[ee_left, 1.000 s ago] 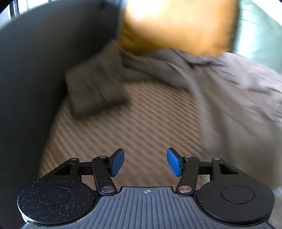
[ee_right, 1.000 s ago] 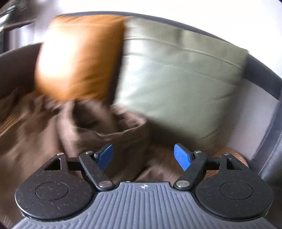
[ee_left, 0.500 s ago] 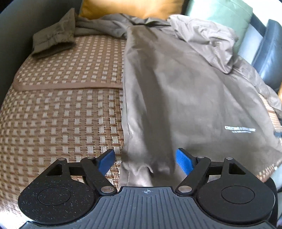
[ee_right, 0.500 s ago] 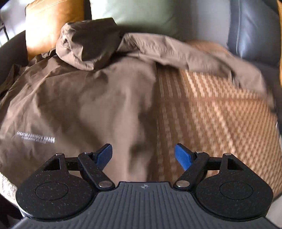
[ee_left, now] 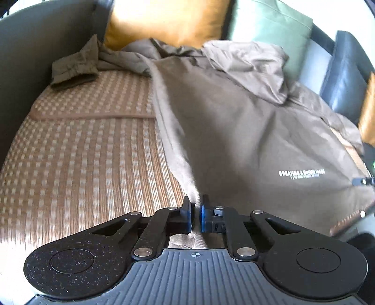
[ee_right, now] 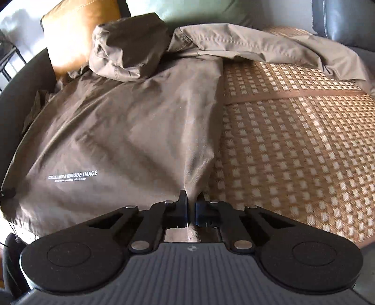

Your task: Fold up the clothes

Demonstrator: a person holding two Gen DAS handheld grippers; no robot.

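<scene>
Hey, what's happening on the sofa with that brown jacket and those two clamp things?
Someone is folding clothes using a handheld gripper in each hand. A brown hooded jacket lies spread, back up, on a woven mat over the sofa seat. The left gripper is shut on the jacket's hem at one bottom corner, and the right gripper is shut on the hem at the other. The sleeves lie out to the sides, and no fold has been made yet.

Your jacket lies on the mat; cushions behind at 12 o'clock, its hood toward them.
</scene>
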